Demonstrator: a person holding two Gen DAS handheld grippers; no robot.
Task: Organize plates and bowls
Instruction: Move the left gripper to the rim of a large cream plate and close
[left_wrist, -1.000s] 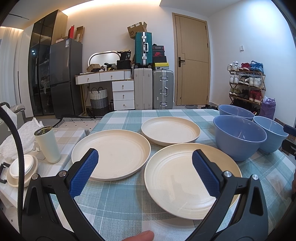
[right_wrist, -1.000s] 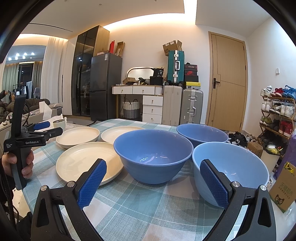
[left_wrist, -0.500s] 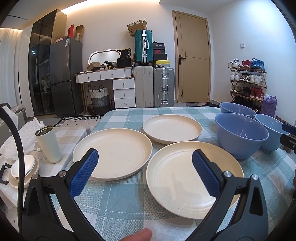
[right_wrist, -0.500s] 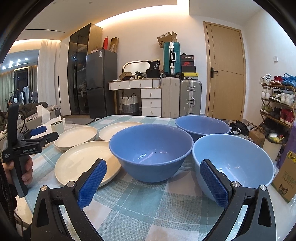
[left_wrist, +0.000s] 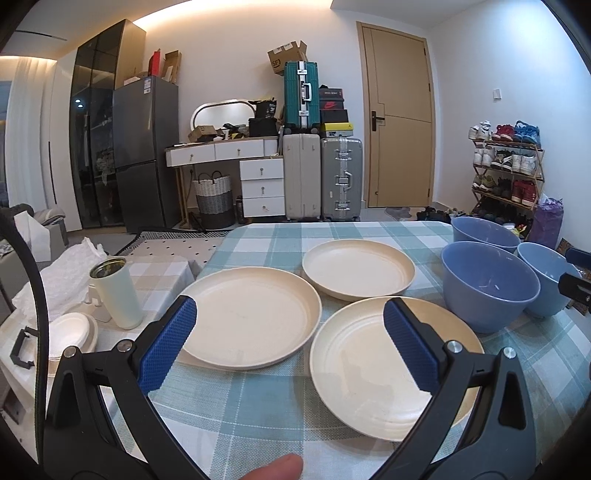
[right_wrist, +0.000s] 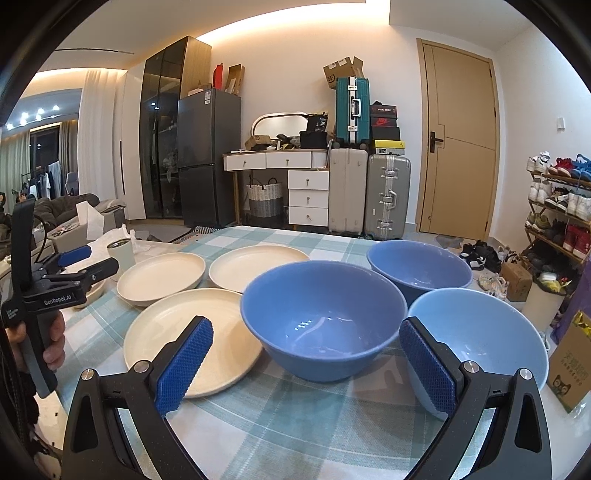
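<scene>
Three cream plates and three blue bowls stand on a table covered with a green-and-white checked cloth (left_wrist: 258, 413).

Plates: the nearest plate (left_wrist: 373, 373) lies at the front, the left plate (left_wrist: 251, 321) just beside it, and the far plate (left_wrist: 358, 267) behind both. The rims of the three lie very close together; whether they touch cannot be told. None is stacked on another.

Bowls: the middle bowl (right_wrist: 325, 317), darker blue, sits just right of the nearest plate. A second dark blue bowl (right_wrist: 419, 267) stands behind it, and a light blue bowl (right_wrist: 484, 336) sits nearest the table's right edge. All three are upright and empty.

Left gripper (left_wrist: 290, 350): its blue-padded fingers are spread wide, holding nothing, hovering above the front of the table over the gap between the left and nearest plates. A person's fingertip (left_wrist: 273, 470) shows at the bottom edge of the left wrist view. In the right wrist view a hand (right_wrist: 53, 343) grips its handle at the far left.

Right gripper (right_wrist: 304, 367): fingers likewise spread wide and empty, set low in front of the middle bowl (the right finger overlaps the light blue bowl's near wall in the view; contact cannot be confirmed).

Off the table to the left, a pale tumbler (left_wrist: 116, 291) stands on a side surface.
</scene>
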